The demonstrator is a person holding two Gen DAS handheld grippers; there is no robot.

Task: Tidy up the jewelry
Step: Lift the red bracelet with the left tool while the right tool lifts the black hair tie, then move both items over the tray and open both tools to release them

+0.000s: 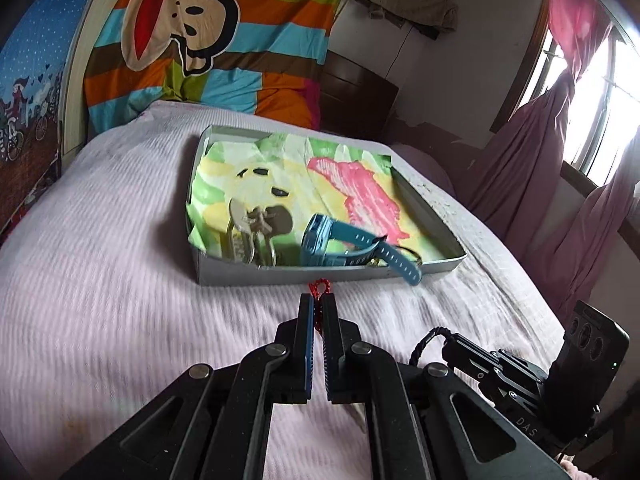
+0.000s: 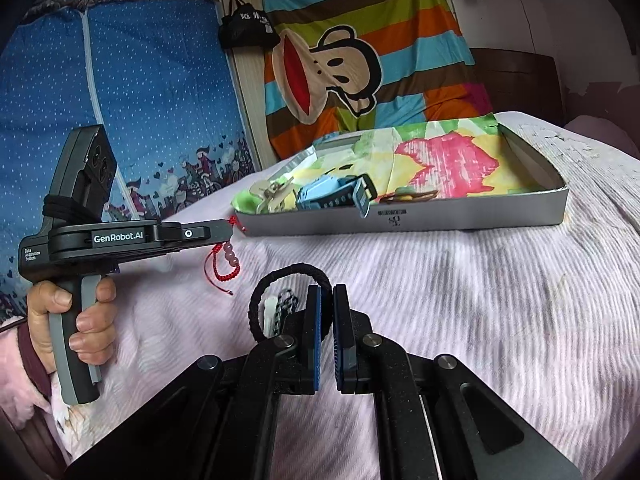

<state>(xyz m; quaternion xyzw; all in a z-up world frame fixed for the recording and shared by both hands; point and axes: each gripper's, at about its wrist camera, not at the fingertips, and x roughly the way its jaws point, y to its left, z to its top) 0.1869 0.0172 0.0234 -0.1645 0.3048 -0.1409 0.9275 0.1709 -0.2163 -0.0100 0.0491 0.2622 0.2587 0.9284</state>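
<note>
My left gripper (image 1: pixel 318 300) is shut on a red cord bracelet (image 1: pixel 319 289) with pink beads, held above the bed just short of the grey tray (image 1: pixel 280 276). In the right wrist view the left gripper (image 2: pixel 230 231) holds the bracelet (image 2: pixel 224 266) dangling below its tips. My right gripper (image 2: pixel 327 292) is shut on a black braided bracelet (image 2: pixel 276 276), lower and nearer than the tray (image 2: pixel 460 220). The tray holds a blue watch (image 1: pixel 344 244), a metal hair clip (image 1: pixel 256 224) and a small ring-like piece (image 2: pixel 408 197).
The tray is lined with a colourful cloth (image 1: pixel 360 184) and sits on a pale pink bedspread (image 1: pixel 100 240). A striped monkey-print quilt (image 1: pixel 208 40) lies at the headboard. A window with pink curtains (image 1: pixel 560 160) is to the right.
</note>
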